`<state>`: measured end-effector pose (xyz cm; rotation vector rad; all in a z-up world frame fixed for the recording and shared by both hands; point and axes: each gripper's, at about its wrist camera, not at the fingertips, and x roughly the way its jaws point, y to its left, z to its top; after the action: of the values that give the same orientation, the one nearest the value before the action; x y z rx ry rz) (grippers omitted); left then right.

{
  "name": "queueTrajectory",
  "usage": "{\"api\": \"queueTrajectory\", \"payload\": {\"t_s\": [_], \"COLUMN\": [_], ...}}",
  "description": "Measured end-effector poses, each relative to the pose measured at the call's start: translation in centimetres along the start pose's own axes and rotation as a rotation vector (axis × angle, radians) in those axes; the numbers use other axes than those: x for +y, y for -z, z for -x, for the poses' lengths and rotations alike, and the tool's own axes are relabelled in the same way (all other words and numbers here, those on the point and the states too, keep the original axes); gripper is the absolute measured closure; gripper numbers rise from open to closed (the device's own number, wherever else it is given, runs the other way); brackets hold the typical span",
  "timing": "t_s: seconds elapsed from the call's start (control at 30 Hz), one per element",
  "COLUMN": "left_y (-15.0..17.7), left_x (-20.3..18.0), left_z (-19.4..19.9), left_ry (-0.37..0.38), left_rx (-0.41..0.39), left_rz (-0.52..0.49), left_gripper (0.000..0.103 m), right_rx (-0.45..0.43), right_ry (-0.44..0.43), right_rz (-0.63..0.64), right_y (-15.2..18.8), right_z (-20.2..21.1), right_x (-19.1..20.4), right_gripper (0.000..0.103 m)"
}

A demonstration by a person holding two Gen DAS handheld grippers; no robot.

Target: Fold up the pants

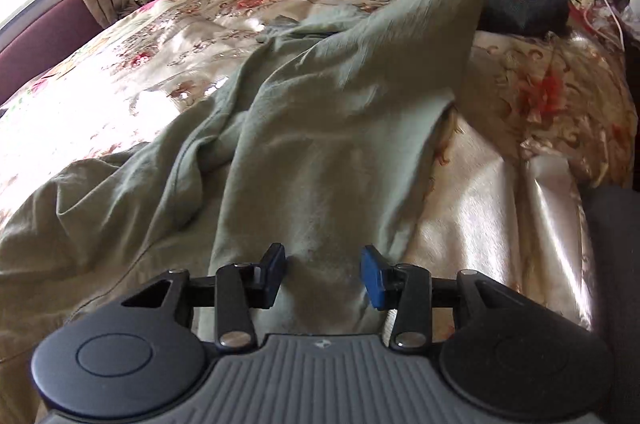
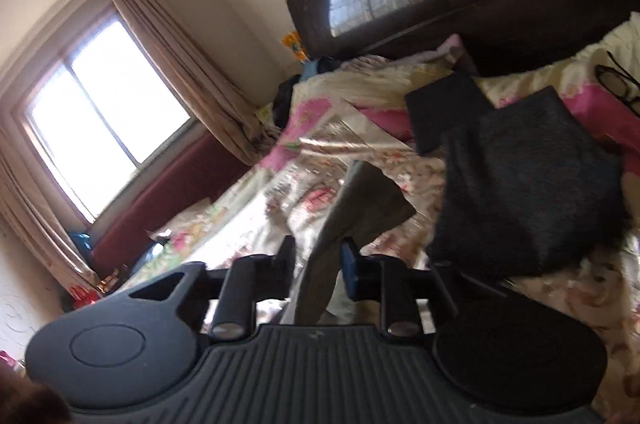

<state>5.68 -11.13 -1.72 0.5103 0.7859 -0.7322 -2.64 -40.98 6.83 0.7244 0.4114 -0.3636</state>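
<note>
The left gripper (image 1: 323, 274) had its jaws apart over the green pants (image 1: 304, 127) on the bed (image 1: 500, 183). At one o'clock, the right gripper (image 2: 318, 266) had its jaws around a pant leg (image 2: 360, 207); grip unclear.

Olive pants (image 1: 320, 143) lie rumpled on the floral bedspread (image 1: 160, 63), the left hand-held gripper (image 1: 324, 274) parted above them.
</note>
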Motion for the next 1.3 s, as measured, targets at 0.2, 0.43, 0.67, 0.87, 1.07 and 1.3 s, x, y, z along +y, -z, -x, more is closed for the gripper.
{"api": "queueTrajectory", "payload": {"t_s": [0.2,0.43,0.67,0.87,1.07,1.3], "left_y": [-0.2,-0.6,-0.7,-1.0,-1.2,-1.7], "left_x": [-1.3,-1.8,-2.0,-2.1,-2.6,-2.8], "left_z": [0.6,0.1,0.3,0.3,0.1,-0.3], "left_ry": [-0.031,-0.057,-0.061,-0.03,-0.005,-0.005], "left_rx": [0.017,0.043,0.047,0.021,0.011,0.018], "left_rz": [-0.053,-0.081,-0.094,-0.084,-0.084,-0.085], "left_gripper": [0.047,0.047,0.047,0.047,0.047,0.047], "right_rx": [0.119,0.113,0.055,0.081,0.153,0.105], "right_ry": [0.051,0.068,-0.077,-0.073,0.016,0.037], "right_rz": [-0.158,-0.192,-0.22,-0.196,-0.264,-0.195], "right_y": [1.6,1.5,-0.3,-2.8,1.2,1.4], "right_z": [-5.2,-7.8,-6.3,-3.9,-4.3,-7.6], "right_x": [-5.8,-6.8,-5.6,-5.7,-8.3,-7.2], "right_gripper": [0.053,0.049,0.1,0.089,0.034,0.04]}}
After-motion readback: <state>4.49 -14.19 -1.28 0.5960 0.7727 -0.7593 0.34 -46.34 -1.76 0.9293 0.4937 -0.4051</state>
